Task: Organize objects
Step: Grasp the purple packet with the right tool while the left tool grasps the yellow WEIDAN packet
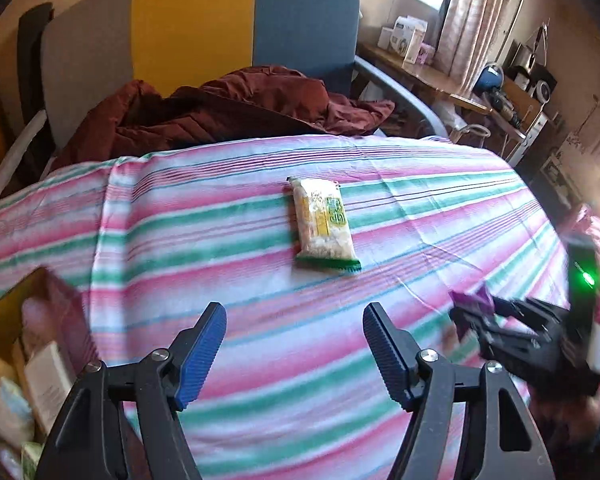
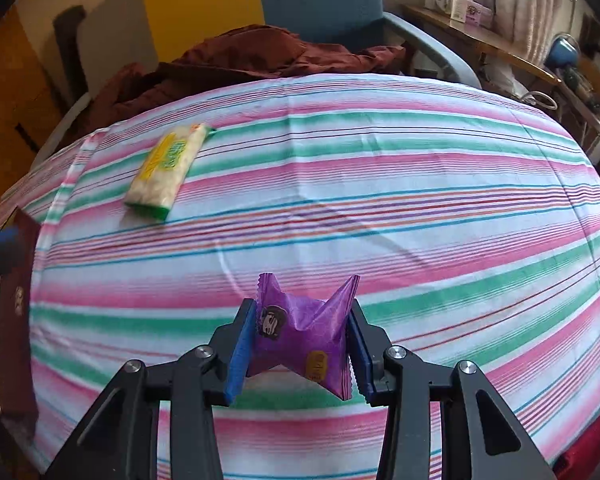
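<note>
A yellow-green snack packet [image 1: 323, 224] lies flat on the striped cloth [image 1: 220, 208], ahead of my left gripper [image 1: 295, 322], which is open and empty above the cloth. My right gripper [image 2: 302, 330] is shut on a purple snack packet [image 2: 300, 340], crumpled between the blue pads and held above the cloth. The yellow-green packet also shows in the right wrist view [image 2: 168, 168], far left. The right gripper appears in the left wrist view [image 1: 476, 316] at the right, blurred, with the purple packet [image 1: 474, 300].
A dark red box [image 1: 32, 344] holding several packets stands at the table's left edge; its side shows in the right wrist view [image 2: 16, 320]. A maroon jacket [image 1: 220, 108] lies on a chair [image 1: 196, 20] behind the table. A cluttered desk [image 1: 420, 72] stands at the far right.
</note>
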Motion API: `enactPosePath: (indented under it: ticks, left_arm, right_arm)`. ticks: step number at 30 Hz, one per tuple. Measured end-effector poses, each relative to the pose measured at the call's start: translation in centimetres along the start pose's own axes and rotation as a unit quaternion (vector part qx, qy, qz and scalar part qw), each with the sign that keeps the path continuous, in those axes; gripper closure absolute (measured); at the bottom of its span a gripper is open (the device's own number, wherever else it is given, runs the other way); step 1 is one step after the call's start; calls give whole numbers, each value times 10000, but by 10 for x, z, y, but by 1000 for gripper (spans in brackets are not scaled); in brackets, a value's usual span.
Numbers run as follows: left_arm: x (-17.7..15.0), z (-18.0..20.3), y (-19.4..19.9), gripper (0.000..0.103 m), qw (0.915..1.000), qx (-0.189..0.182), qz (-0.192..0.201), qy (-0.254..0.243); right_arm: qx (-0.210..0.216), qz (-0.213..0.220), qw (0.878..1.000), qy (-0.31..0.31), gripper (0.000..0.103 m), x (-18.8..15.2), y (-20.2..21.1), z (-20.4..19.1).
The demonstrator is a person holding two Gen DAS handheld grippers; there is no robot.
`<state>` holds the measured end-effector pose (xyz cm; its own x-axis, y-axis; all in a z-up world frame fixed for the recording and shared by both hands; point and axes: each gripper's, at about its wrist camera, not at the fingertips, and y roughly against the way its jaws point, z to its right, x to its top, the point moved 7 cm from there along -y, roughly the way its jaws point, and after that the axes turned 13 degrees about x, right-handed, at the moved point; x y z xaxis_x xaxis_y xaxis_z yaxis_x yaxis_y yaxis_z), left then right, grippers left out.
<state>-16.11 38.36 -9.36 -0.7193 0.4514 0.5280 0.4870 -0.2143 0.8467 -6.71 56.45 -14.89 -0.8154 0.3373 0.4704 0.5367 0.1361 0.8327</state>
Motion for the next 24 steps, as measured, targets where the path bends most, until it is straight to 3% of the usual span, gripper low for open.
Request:
enactPosePath:
  ticks: [14, 20, 24]
  left_arm:
    - [59, 49, -83, 30, 9984, 288, -215, -432]
    - [69, 51, -120, 31, 9973, 372, -514, -364]
    - [65, 55, -122, 31, 9953, 605, -399, -636]
  right_arm:
    - [179, -90, 9993, 300, 59, -3, -3, -13]
    - [202, -109, 9994, 253, 58, -2, -7, -11]
    - [230, -124, 9993, 253, 58, -2, -8, -11]
